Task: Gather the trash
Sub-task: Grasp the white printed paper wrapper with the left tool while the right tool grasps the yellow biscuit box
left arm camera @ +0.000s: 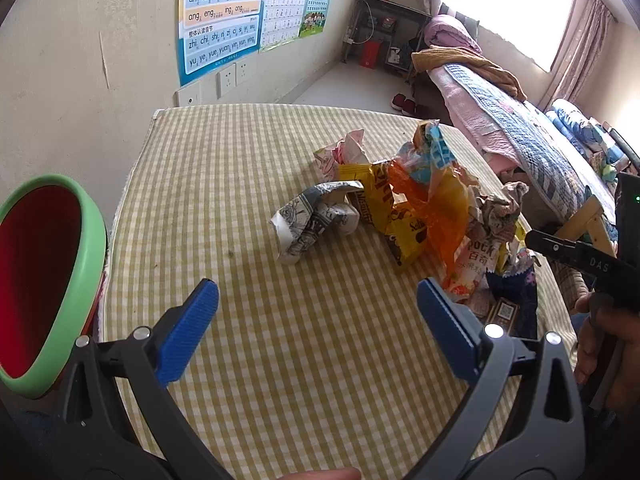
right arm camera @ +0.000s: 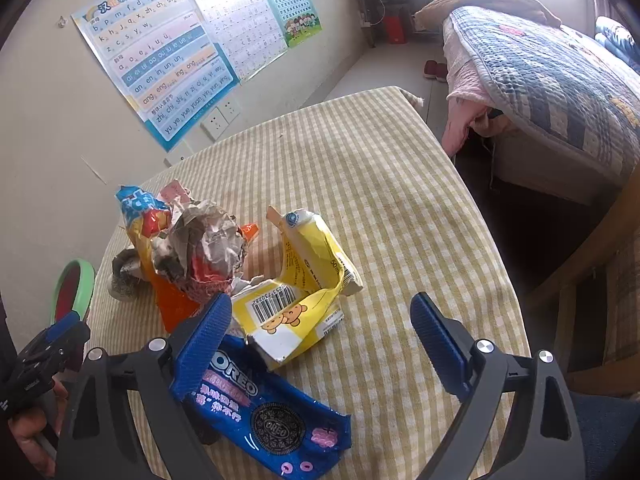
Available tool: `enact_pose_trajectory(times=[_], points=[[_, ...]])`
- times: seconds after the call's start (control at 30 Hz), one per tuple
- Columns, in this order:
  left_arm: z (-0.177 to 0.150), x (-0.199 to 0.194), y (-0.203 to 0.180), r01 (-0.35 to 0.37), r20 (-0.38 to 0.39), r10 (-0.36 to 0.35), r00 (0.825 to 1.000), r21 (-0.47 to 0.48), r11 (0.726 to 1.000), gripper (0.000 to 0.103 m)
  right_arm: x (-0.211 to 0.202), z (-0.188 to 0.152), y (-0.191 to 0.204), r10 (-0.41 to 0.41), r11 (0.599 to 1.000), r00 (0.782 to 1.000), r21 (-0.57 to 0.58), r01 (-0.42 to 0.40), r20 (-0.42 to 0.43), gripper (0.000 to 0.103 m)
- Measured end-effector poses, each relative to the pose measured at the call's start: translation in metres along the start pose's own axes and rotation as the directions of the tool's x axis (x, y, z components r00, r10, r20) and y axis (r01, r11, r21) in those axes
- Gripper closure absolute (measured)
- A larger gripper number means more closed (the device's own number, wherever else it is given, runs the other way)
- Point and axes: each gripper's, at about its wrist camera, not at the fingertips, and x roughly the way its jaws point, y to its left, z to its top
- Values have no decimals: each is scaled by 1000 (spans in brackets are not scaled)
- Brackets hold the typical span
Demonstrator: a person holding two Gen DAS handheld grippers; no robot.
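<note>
Right wrist: blue wrapper (right arm camera: 264, 412) reads "OREO"; yellow carton (right arm camera: 296, 296) barcoded.

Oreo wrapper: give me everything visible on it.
The Oreo wrapper is a blue, glossy plastic pack, opened and crumpled flat, printed with a cookie picture, white lettering and pink marks. It lies on the checked tablecloth at the near edge of the trash pile, its upper end tucked under the torn yellow carton. The right gripper's left finger overlaps it in view; contact unclear.
</note>
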Motion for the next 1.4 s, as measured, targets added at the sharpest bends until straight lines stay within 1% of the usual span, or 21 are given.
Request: enact_pose_trajectory(times=[0.1,0.23,0.4,0.63,0.77,0.8,0.87,0.9,0.93,0.97,1.03,1.1,1.13,1.17,1.23,1.4], points=[[8,12,0,-4,-17,5,1000,16,1000,6,6,5,-4,4,1000,1000,18,-4,-11,18],[18,29,1,-20,-50,22,999,33,999,11,14,9,-7,13,1000,999,23,-13,-33,21],[27,41,6,-25,-69,29,997,48,999,14,23,10,-8,25,999,998,37,-23,-52,24],[34,58,3,0,-103,9,995,91,996,16,31,14,-8,50,998,997,35,-48,-67,33],[36,70,6,4,-128,9,992,94,996,18,34,16,-7,59,998,996,34,-56,-73,36],[37,72,7,5,-133,7,991,93,996,20,34,16,-6,61,998,995,33,-59,-74,39],[39,76,7,3,-139,11,990,100,995,29,36,16,-5,70,997,995,28,-68,-77,41],[40,77,7,5,-140,9,990,101,995,30,36,15,-5,74,997,994,25,-72,-77,44],[41,79,7,10,-144,4,990,101,995,35,36,16,-3,76,997,994,18,-74,-75,47],[42,81,5,13,-148,2,989,102,995,38,36,16,-1,74,997,995,7,-74,-73,47],[42,80,4,8,-146,7,989,102,995,38,36,17,1,71,997,995,-2,-71,-71,48],[42,79,5,20,-150,-7,989,87,996,40,36,17,-1,80,997,994,9,-79,-72,48],[41,78,4,20,-150,-7,989,85,996,53,36,17,-2,82,997,994,12,-81,-71,49],[40,77,4,12,-155,2,988,90,996,62,36,17,-2,83,997,994,14,-82,-70,49],[38,75,4,18,-159,-4,987,85,996,65,34,17,-3,85,996,994,17,-84,-67,50],[30,67,4,26,-156,-15,988,67,997,66,30,17,-7,78,997,995,19,-77,-57,54]])
